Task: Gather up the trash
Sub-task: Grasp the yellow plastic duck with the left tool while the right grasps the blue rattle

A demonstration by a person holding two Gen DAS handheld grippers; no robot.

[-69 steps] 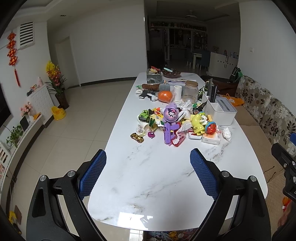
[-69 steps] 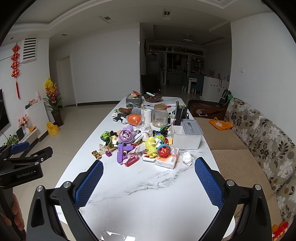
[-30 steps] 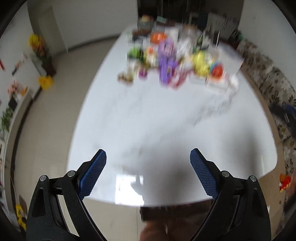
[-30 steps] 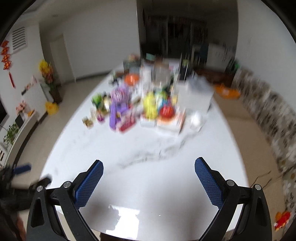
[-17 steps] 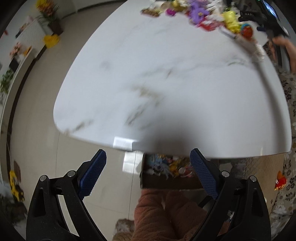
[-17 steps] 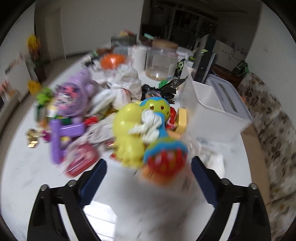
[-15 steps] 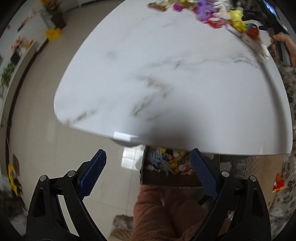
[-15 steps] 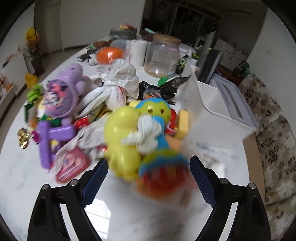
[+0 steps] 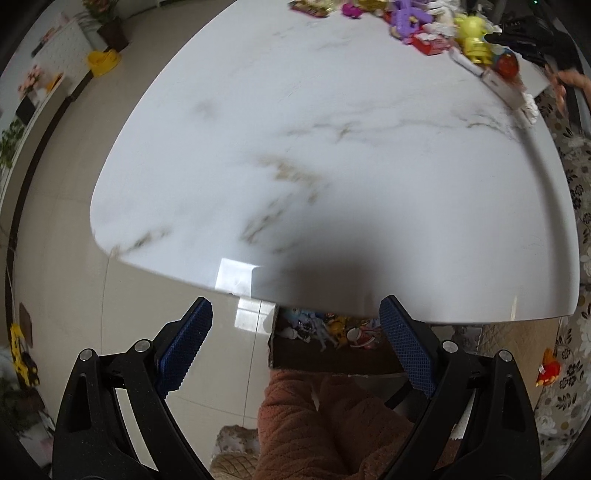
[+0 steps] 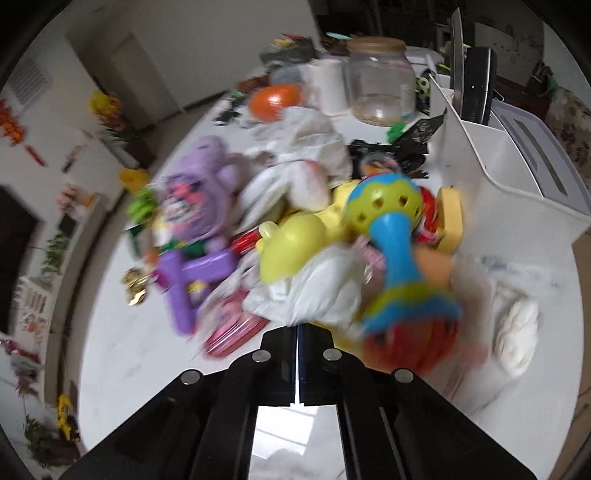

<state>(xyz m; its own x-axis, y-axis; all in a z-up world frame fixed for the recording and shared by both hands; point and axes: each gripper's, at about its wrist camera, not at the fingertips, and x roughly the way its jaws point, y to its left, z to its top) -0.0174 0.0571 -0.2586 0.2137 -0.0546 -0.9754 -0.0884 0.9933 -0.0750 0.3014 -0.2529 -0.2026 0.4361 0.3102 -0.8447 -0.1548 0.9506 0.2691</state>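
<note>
My right gripper is shut on a crumpled white tissue at the near edge of a pile of toys and trash on the white marble table. Another crumpled white tissue lies to the right on the table. My left gripper is open and empty, held above the table's near edge, over a cardboard box of toys on the floor. The right gripper shows in the left wrist view at the far right of the pile.
The pile holds a purple toy, a yellow duck, a blue and red rattle and a white plastic bag. A white organiser box and a glass jar stand behind. A sofa lies right of the table.
My right gripper moved in to the pile and closed on the white tissue. My left gripper tilted down toward the table's near edge and the box on the floor, staying open.
</note>
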